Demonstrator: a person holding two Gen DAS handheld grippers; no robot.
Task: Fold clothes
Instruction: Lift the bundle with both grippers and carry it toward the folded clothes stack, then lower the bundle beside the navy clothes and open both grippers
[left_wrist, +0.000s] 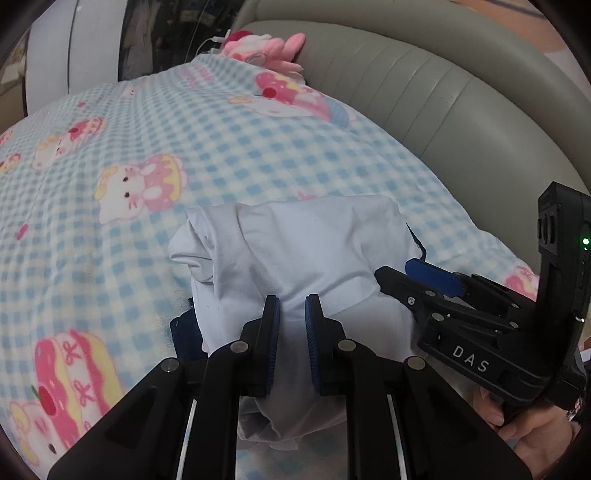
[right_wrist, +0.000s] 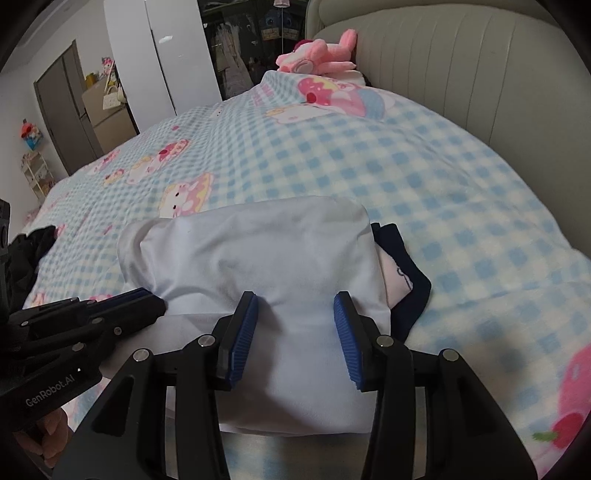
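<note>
Both grippers, left (left_wrist: 291, 301) and right (right_wrist: 295, 299), pinched the folded white T-shirt (right_wrist: 258, 251) between their fingers on the checked blanket (right_wrist: 424, 177).

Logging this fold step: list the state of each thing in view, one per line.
shirt: white, folded into a bundle, near edge gripped by both grippers.
dark garment: lying partly under the shirt, edge sticking out.
left gripper: shut on shirt.
right gripper: shut on shirt, a wide fold between its pads.
blanket: spread flat over the bed.
plush toy: lying at the headboard.
</note>
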